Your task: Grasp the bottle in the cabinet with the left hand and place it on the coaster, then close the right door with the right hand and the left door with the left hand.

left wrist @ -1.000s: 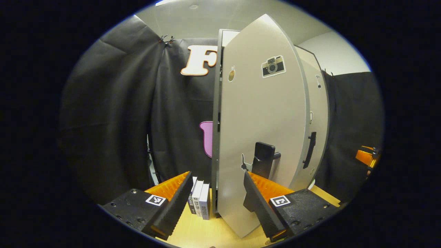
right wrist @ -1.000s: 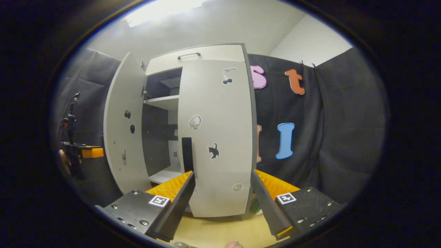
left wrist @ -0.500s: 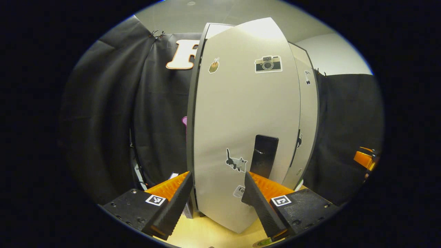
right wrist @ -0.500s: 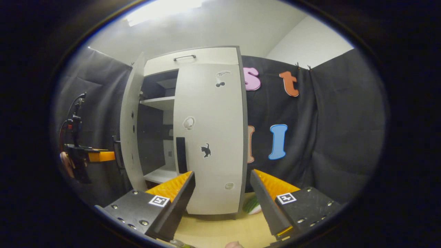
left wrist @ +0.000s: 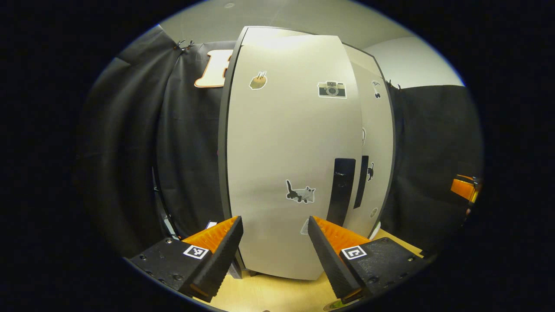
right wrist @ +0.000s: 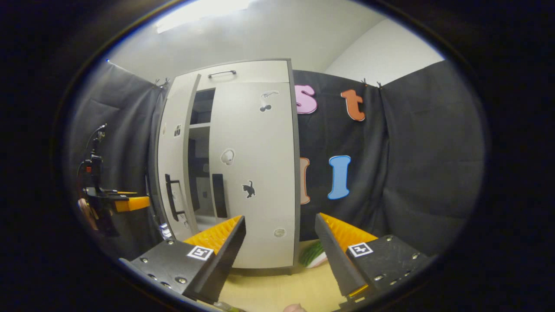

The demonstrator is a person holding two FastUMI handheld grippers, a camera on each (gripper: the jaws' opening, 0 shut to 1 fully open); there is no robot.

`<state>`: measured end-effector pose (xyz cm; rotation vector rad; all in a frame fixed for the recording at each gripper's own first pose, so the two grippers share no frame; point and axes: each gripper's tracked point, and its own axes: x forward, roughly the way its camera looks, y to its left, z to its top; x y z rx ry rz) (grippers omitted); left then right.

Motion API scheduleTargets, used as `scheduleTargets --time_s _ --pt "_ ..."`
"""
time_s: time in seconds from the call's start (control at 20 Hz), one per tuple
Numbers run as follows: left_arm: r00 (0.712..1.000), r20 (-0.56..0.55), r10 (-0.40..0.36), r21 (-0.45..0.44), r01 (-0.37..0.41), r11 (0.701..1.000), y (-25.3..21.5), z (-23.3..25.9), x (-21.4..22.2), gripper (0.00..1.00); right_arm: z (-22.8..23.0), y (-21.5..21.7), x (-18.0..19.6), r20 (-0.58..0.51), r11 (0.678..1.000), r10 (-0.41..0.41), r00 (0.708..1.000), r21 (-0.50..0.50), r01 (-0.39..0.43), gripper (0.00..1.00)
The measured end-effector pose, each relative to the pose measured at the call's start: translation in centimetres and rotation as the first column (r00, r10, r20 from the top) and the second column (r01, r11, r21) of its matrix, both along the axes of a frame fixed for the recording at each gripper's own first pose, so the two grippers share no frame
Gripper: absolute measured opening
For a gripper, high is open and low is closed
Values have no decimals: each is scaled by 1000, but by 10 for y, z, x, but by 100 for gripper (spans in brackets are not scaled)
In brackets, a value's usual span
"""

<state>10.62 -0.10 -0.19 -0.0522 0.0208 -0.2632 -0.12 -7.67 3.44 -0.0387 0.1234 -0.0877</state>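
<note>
Cabinet (left wrist: 295, 173) doors first. In the left gripper view we see the left door (left wrist: 290, 143) nearly shut, its face just ahead of the left gripper (left wrist: 274, 242), jaws apart and empty; we judge it is pushing. Bottle and coaster: cannot tell where. In the right gripper view, right gripper (right wrist: 279, 242) jaws apart, held off the shut right door (right wrist: 256, 173); this angle adds the narrow gap (right wrist: 197, 164) left and the left gripper (right wrist: 125, 203) beside that door.
</note>
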Motion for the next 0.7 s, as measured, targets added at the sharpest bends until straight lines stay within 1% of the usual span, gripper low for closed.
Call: scheduleTargets --time_s 0.1,0.3,0.45,0.5,0.55,0.6,0.65,0.7 --pt "1000 -5 -10 -12 9 1000 2 0 0 95 3 8 -1 4 1000 -1 1000 15 1 97" --pt "1000 -3 0 -25 0 1000 15 0 1 95 6 18 -4 10 999 -20 1000 32 19 97" --pt "999 -5 31 -25 -31 999 27 -1 2 95 5 26 -7 14 999 -33 999 39 32 97" --pt "999 -3 38 -26 -38 999 29 -1 0 95 6 31 -7 26 999 -24 999 37 23 97" --pt "999 4 44 -23 -44 999 31 0 -2 95 6 37 -6 37 999 -13 999 31 12 93" --pt "998 12 54 -21 -54 998 33 1 -3 95 7 42 -5 45 1000 -1 999 27 0 97" --pt "998 15 64 -14 -64 998 35 0 -4 95 5 47 -5 48 1000 12 999 24 -13 97" --pt "997 22 78 -3 -78 997 37 1 -7 96 4 52 -5 50 999 28 998 24 -29 92"
